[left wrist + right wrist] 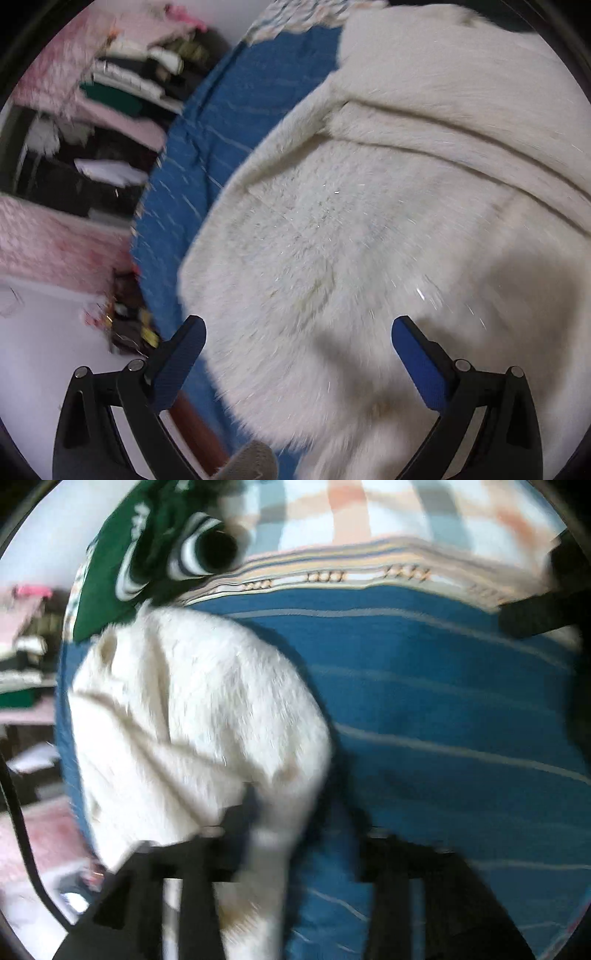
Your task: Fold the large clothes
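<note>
A large fluffy white garment (369, 229) lies on a blue striped bedspread (229, 110). My left gripper (298, 332) is open just above it, blue pads apart, nothing between them. In the right wrist view the same white garment (192, 716) lies bunched on the bedspread (443, 709). My right gripper (299, 823) is blurred by motion; white cloth runs down between its fingers, so it looks shut on the garment's edge.
A green and white garment (140, 554) lies at the far end of the bed beside a checked blanket (369, 513). Shelves with stacked clothes (122, 85) and pink covers (55, 243) stand left of the bed. White floor (44, 350) lies below.
</note>
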`<state>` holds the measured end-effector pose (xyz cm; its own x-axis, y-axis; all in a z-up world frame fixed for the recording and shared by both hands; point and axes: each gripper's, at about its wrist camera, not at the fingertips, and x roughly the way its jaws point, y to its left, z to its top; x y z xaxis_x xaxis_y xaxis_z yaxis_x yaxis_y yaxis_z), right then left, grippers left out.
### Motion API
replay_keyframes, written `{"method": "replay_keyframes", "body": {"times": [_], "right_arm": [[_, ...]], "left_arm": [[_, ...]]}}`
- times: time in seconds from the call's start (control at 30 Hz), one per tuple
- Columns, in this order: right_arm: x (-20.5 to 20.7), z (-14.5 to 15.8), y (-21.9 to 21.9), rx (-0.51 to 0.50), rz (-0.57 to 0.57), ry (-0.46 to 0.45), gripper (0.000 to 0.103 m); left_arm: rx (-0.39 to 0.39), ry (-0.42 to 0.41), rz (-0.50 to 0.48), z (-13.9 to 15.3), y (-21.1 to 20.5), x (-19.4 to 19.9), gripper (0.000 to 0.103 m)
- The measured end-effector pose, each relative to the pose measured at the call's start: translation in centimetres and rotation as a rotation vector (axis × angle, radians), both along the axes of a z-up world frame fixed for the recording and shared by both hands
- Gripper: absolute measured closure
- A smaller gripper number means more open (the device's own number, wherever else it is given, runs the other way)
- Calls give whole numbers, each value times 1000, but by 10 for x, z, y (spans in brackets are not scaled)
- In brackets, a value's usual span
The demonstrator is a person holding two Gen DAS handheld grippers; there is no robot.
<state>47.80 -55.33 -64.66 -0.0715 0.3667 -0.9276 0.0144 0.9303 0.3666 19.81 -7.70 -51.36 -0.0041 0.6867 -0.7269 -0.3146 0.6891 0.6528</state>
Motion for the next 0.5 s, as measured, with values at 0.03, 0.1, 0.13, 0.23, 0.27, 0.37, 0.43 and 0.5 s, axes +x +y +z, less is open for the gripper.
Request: {"method": "replay_keyframes", "body": {"times": [0.03, 0.1, 0.13, 0.23, 0.27, 0.37, 0.43, 0.5], "right_arm": [[-11, 10, -2, -48, 35, -29, 34], [-34, 25, -3, -114, 73, -52, 30], [-51, 31, -5, -150, 89, -54, 26], [-88, 36, -19, -215, 88, -32, 21], [-105, 38, -30, -224, 67, -11, 21], [-144, 44, -58, -255, 11, 24, 21], [-169, 49, -84, -280, -32, 43, 21], [-190, 54, -109, -286, -79, 65, 21]], "left_arm": [[6, 13, -20, 5, -13, -4, 0], [1, 55, -69, 11, -46, -16, 0], [-8, 73, -91, 13, -61, -22, 0], [-34, 109, -185, 18, -119, -41, 0], [-38, 122, -225, 19, -139, -48, 0], [-34, 162, -348, 14, -202, -67, 0], [-61, 179, -407, 13, -232, -76, 0], [-71, 179, -446, 9, -256, -84, 0]]}}
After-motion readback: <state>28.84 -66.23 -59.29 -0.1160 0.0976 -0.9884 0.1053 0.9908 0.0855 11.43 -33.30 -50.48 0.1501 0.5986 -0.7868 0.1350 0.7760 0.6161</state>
